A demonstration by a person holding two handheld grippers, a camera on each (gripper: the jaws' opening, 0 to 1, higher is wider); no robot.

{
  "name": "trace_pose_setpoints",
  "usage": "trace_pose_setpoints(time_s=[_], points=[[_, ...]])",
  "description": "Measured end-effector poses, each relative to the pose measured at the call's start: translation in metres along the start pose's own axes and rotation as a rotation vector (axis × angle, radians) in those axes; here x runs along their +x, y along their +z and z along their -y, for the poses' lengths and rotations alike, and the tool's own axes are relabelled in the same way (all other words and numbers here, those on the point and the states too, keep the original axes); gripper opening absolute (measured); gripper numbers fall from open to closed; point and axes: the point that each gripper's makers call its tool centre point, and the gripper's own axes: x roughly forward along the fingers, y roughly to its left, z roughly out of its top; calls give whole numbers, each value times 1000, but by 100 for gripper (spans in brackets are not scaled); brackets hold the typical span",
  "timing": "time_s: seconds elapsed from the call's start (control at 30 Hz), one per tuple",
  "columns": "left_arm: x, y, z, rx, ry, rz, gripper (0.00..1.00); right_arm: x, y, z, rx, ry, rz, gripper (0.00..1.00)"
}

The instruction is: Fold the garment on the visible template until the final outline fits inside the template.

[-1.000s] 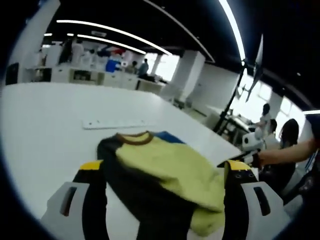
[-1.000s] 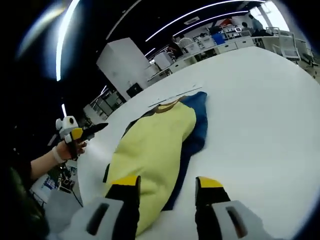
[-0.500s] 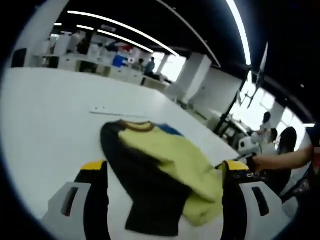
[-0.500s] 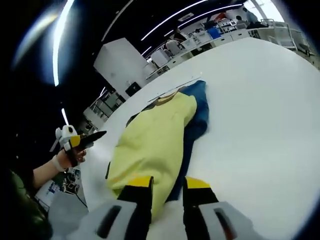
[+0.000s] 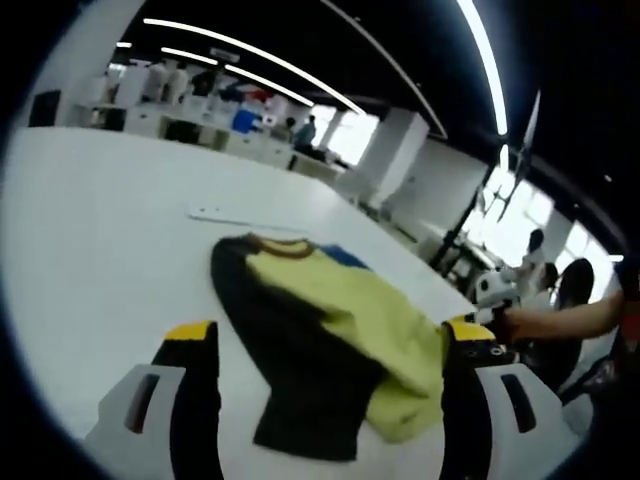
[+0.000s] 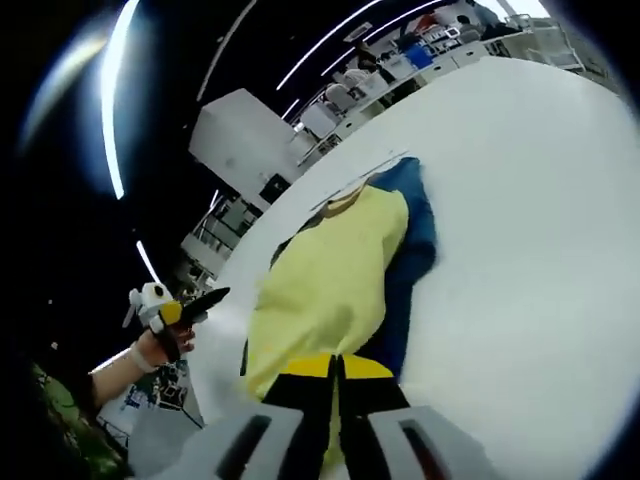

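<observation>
Both tongs work over the broad white table (image 5: 80, 260), where the yellow-green, black and blue folded garment (image 5: 330, 340) lies lengthwise with its brown collar at the far end. Right gripper (image 6: 337, 368) has its yellow-tipped jaws pressed together on the garment's near yellow hem. Left gripper (image 5: 325, 345) hangs released with jaws wide apart, the garment's near end lying between them, a thin white strip (image 5: 235, 217) just past the collar.

Right claw (image 6: 336, 368) pinching yellow garment (image 6: 330, 285) hem on table (image 6: 530, 220)
</observation>
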Motion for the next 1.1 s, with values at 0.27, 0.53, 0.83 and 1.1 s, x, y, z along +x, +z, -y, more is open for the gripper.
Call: trace_pose_setpoints(time_s=[0.27,0.53,0.83,1.1], points=[[1,-1,5,-4,-9,5,87,37,14,-41,-17,89,-32,0],[-2,-1,6,-18,-4,20,86,93,14,-43,-33,49,-94,0],[-5,-9,4,-43,4,18,85,138,7,-18,13,-135,-117,0],[-5,-11,4,-60,5,28,84,152,6,-9,-30,-187,-149,0]])
